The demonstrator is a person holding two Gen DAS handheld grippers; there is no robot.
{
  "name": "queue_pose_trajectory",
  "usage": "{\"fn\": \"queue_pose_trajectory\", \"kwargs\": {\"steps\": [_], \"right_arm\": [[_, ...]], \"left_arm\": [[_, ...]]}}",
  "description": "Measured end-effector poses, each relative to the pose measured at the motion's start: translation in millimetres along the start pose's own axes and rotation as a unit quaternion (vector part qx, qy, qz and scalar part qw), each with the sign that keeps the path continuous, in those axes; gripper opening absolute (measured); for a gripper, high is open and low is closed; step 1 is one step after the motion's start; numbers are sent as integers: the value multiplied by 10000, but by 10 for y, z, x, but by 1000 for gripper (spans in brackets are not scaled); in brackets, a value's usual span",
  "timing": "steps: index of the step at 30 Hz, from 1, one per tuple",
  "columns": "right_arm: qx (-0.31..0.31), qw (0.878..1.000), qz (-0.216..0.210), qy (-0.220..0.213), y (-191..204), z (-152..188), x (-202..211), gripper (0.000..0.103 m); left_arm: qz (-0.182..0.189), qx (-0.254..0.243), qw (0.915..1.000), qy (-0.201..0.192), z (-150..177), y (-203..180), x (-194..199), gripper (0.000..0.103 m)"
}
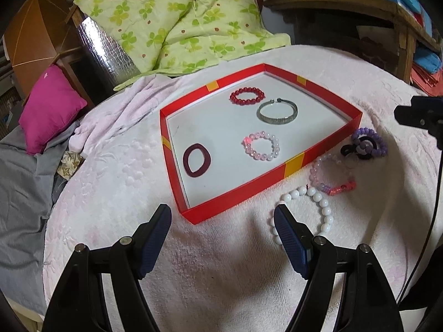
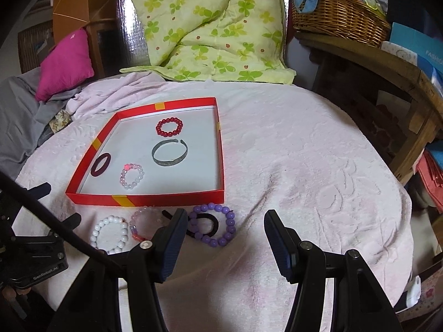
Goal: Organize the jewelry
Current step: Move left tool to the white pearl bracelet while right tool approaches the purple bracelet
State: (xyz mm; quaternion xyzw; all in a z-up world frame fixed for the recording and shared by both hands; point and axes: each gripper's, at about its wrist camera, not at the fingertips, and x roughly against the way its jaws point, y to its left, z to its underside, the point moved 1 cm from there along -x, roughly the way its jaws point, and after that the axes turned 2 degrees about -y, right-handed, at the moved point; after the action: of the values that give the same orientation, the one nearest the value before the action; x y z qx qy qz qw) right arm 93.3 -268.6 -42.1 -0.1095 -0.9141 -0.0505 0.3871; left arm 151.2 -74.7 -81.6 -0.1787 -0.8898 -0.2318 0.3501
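Observation:
A shallow red box lid [image 1: 243, 193] [image 2: 144, 199] lies on the pink blanket. Inside it are a red bead bracelet [image 1: 247, 95] [image 2: 169, 127], a silver bangle [image 1: 277, 111] [image 2: 169, 152], a pink bead bracelet [image 1: 262, 145] [image 2: 132, 176] and a maroon hair tie [image 1: 197, 160] [image 2: 100, 165]. Outside its near wall lie a white bead bracelet [image 1: 318, 207] [image 2: 109, 233], a clear pink bracelet [image 1: 329, 175] [image 2: 138, 222], a purple bead bracelet [image 1: 372, 144] [image 2: 216, 224] and a black hair tie [image 2: 205, 225]. My left gripper [image 1: 223, 215] is open near the lid's corner. My right gripper [image 2: 225, 221] is open just short of the purple bracelet.
A green clover quilt [image 2: 210, 27] is heaped behind the blanket, with a magenta cushion [image 1: 49, 108] and grey cloth [image 1: 19, 188] to the left. A wicker basket [image 2: 337, 16] sits on a wooden shelf [image 2: 387, 63] at the right. A black cable [image 1: 432, 221] hangs at the right.

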Motion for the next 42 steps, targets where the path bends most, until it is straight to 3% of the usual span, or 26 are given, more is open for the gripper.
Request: {"fn": "queue_pose_trajectory", "kwargs": {"steps": [22, 33, 37, 40, 42], "right_arm": [[15, 10000, -55, 40, -62, 19, -12, 61], [-1053, 9893, -920, 421, -566, 115, -221, 61], [-1384, 9805, -1266, 587, -647, 156, -334, 54], [-1584, 9741, -1459, 694, -666, 168, -410, 42], [-1610, 9716, -1567, 738, -631, 162, -451, 40]], "left_arm": [[217, -21, 9990, 394, 61, -88, -194, 77], [484, 196, 9969, 584, 108, 17, -233, 77], [706, 265, 9954, 590, 121, 43, -224, 77], [876, 368, 9934, 638, 126, 66, -234, 77], [1004, 470, 9916, 668, 126, 90, -238, 77]]}}
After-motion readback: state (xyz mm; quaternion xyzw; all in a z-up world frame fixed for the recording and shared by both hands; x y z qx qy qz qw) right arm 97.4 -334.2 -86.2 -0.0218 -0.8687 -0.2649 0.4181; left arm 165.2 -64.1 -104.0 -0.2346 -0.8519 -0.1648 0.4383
